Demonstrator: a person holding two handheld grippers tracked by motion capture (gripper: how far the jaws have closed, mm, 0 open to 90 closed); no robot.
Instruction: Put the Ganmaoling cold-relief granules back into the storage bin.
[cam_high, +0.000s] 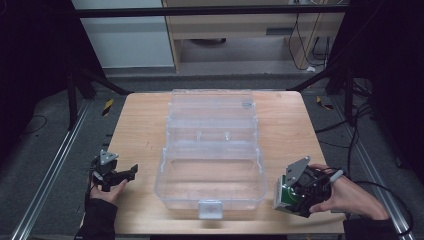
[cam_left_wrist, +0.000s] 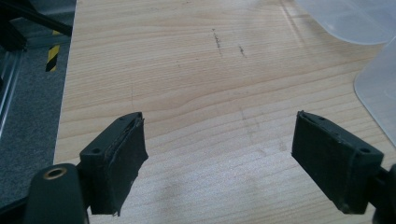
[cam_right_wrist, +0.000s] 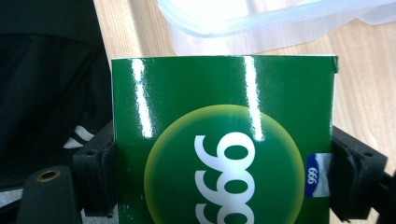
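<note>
Right gripper view: claw (cam_right_wrist: 219, 161) pinching glossy green carton (cam_right_wrist: 224, 140).

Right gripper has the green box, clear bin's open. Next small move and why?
Probably lift the green box and carry it left, over the rim of the open clear bin. The right gripper is shut on it just beside the bin's right wall, the bin looks empty, and the left gripper is open and idle.

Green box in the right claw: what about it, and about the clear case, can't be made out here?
- Green box: lower part cut off by the right gripper view's bottom edge; in the high view the right claw covers most of it.
- Small blue label: too small to read beyond 999.
- Clear case: contents unclear through glare, high view.
</note>
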